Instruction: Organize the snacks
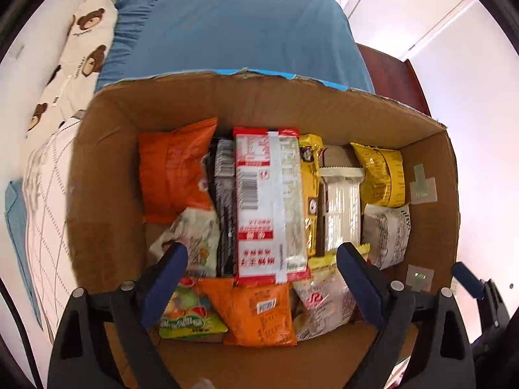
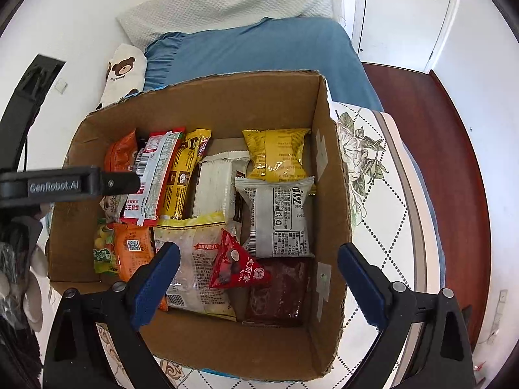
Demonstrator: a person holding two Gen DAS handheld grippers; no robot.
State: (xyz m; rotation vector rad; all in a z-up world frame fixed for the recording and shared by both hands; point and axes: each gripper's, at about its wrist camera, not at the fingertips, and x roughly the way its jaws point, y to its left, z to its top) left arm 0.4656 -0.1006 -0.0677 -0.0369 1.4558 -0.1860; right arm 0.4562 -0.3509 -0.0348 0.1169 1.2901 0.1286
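Corrugated cardboard box (image 2: pixel 227 103) packed with crinkly foil snack packets (image 2: pixel 275 217); both grippers' jaws wide, apparently holding nothing.

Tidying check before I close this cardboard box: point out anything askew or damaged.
The red triangular snack packet lies tilted on top of the clear-and-yellow bag, not filed like the upright bars behind it. The brown cardboard box has a ragged, torn top rim. Nothing has spilled.

Dark packet (image 1: pixel 226 207) mostly buried under the red-and-white packet (image 1: pixel 259 204); small print on the grey packet (image 2: pixel 281 218) unreadable; maroon packet (image 2: pixel 279 291) partly covered by the red triangular pouch (image 2: pixel 235 264).
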